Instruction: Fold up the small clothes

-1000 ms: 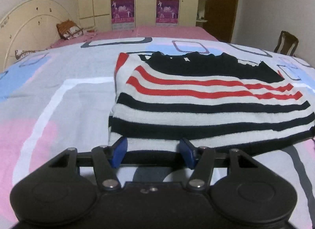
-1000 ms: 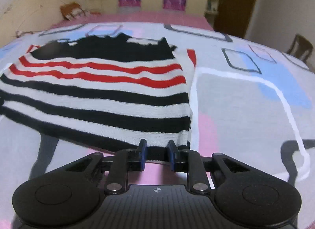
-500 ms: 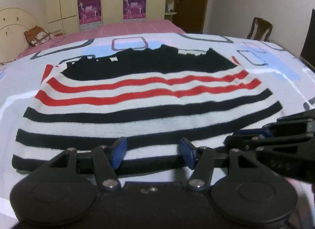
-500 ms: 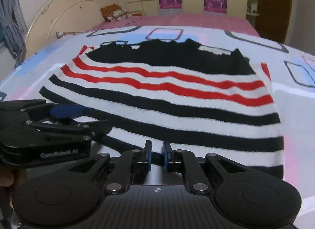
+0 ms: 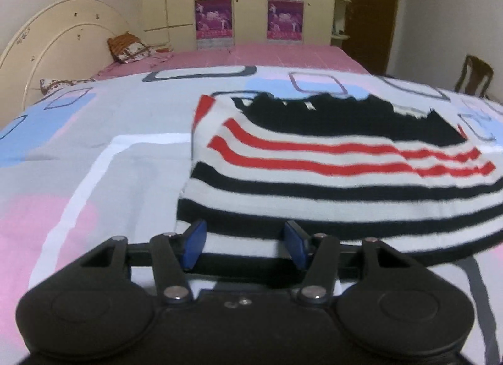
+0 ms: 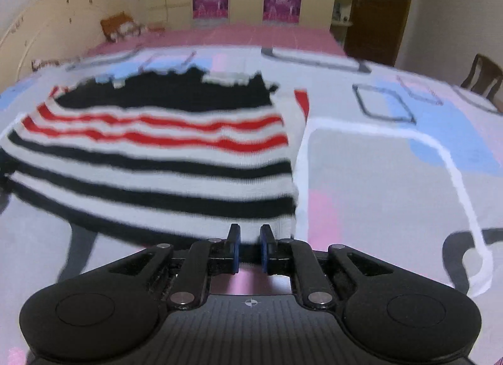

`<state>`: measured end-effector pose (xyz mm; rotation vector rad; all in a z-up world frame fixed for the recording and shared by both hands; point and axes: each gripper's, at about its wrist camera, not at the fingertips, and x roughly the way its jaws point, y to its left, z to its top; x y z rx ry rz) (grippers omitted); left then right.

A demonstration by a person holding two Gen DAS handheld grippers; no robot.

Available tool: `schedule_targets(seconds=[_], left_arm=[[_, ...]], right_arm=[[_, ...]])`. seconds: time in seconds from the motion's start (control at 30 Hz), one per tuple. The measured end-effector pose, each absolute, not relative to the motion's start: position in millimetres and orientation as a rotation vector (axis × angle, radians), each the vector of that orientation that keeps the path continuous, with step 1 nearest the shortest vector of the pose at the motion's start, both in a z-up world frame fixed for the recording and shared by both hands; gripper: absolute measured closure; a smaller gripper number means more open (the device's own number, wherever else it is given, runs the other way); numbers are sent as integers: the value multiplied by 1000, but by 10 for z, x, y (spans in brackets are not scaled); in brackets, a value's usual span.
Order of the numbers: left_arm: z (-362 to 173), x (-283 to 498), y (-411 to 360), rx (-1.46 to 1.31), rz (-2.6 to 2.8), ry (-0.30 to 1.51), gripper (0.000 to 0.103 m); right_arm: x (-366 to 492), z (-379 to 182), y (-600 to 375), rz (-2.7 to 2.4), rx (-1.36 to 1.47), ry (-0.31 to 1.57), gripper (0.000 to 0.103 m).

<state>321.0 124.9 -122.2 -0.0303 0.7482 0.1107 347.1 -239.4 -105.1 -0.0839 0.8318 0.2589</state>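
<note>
Striped top [image 5: 339, 182]: a knit piece with black, white and red stripes lies flat on the patterned bedspread [image 5: 94, 151], black band at its far end, hem toward both cameras.
Left gripper [image 5: 244, 244]: fingers spread wide, blue pads [image 5: 195, 239] at the near left corner of the hem; the hem's dark edge runs between them, ungripped.
Right gripper [image 6: 250, 247]: fingers drawn close with a narrow gap; they sit at the near right corner of the hem, and whether cloth is pinched I cannot tell.
Bedspread: grey, pink and blue with outlined squares; it covers the bed.
Background: curved cream headboard [image 5: 56, 47], a cushion [image 5: 129, 47] on pink bedding, a wooden chair [image 5: 474, 79] at the far right.
</note>
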Motion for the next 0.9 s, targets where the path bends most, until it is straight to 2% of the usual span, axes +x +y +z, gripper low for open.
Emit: schedule_targets(seconds=[0.13,0.33,0.4,0.53,0.57,0.63,0.67,0.7,0.73,0.8,0.87,0.9], left_arm=[[-1306,3253,1238,-13,92,786,49],[-1255,3266,1244,-14,98,778,49],[-1318,3281,1242,-13,95,794,49],[-1264,3253,1265,-38,98,796,48],[-1218,3210,1280,-57,103,786,45],[-1121,3043,1330,-122,131,733,21],[-1100,2946,1375,-182,139,707,20],[-1109,2863,1428,-260,135,697,23],[-1165,2793,1493,-362,135,704,30],[-1320,2749,1592,-523,141,715,41],[-1437,2759,1665,-636,161,693,44],[-1463,2765,1699,-696,168,653,44]], right_arm=[[3505,-1202,-2366,255,-118,871,92],[3490,-1056,-2408,249,-83,832,92],[3530,-1161,-2393,253,-105,882,92],[3498,-1159,-2372,261,-128,871,92],[3486,-1122,-2392,260,-111,865,92],[3430,-1024,-2436,252,-75,814,91],[3400,-976,-2447,245,-62,785,69],[3406,-948,-2463,240,-49,767,47],[3389,-901,-2470,247,-31,736,30],[3388,-833,-2434,292,-1,705,40],[3477,-808,-2323,324,11,722,79],[3529,-795,-2259,343,30,725,88]])
